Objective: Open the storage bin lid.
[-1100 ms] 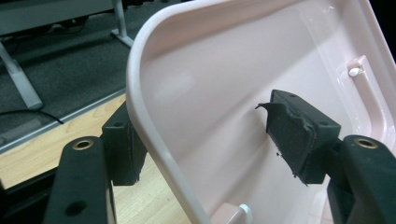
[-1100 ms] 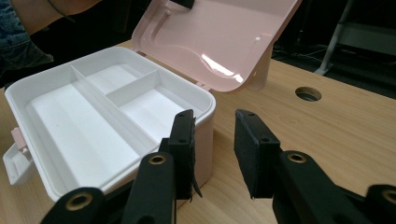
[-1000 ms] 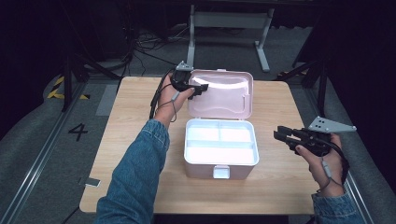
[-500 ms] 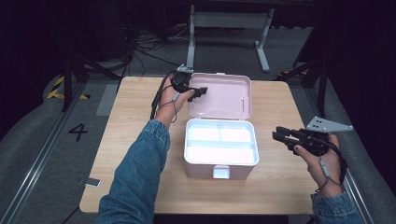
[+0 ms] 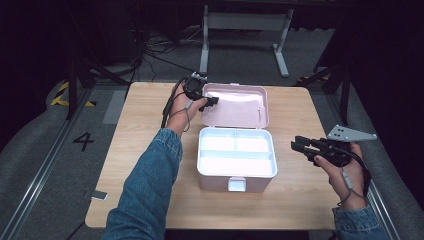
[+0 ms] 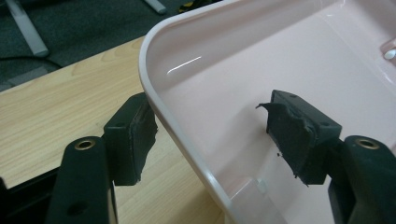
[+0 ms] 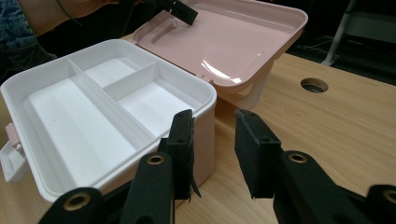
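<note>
the pink box (image 5: 237, 165) sits open mid-table, its lid (image 5: 235, 105) laid back. my left gripper (image 5: 209, 101) straddles the lid's rim, jaws just closing, pads not yet pressing. my right gripper (image 5: 300, 146) hovers open beside the box. wooden table (image 5: 140, 130), grey floor (image 5: 40, 145), dark room.

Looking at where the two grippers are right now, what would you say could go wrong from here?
The left gripper straddles the open lid's rim without its pads pressing; the lid may slip free. The lid lies flat back, so forcing it could strain the hinge. The right gripper hovers off the box, which could slide.
</note>
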Motion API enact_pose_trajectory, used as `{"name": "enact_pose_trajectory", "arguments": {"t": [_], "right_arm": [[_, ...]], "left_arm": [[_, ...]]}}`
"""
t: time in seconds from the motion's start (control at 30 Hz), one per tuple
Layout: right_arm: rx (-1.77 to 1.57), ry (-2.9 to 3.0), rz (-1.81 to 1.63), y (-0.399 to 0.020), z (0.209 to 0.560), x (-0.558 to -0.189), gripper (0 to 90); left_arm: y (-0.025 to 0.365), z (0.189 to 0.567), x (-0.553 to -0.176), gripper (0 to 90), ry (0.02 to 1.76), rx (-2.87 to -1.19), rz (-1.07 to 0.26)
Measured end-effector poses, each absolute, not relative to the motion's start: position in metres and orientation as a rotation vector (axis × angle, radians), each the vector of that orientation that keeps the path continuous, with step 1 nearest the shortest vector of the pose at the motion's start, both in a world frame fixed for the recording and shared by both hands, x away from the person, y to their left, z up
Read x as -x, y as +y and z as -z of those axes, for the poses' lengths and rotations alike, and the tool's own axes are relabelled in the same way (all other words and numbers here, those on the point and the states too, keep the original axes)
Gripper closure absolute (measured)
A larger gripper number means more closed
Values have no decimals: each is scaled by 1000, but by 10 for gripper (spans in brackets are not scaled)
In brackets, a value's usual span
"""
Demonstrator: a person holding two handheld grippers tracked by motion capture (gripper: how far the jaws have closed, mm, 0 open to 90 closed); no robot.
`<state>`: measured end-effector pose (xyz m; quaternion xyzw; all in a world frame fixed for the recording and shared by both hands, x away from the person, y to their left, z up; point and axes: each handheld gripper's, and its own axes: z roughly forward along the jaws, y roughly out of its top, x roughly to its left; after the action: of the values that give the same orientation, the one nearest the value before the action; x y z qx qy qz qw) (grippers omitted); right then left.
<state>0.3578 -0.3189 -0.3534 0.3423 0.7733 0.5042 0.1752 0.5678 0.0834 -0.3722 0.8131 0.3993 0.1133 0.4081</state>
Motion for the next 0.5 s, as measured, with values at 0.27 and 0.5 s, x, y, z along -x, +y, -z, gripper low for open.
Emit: {"name": "enact_pose_trajectory", "arguments": {"t": [0.27,0.5], "right_arm": [[-971,2195,-1434,-318,354,-358,682],[-971,2203,-1431,-317,354,-358,679]], "left_arm": [[85,379,-567,347,1055,-2074,-266],[89,381,-563,343,1060,-2086,-263]]}}
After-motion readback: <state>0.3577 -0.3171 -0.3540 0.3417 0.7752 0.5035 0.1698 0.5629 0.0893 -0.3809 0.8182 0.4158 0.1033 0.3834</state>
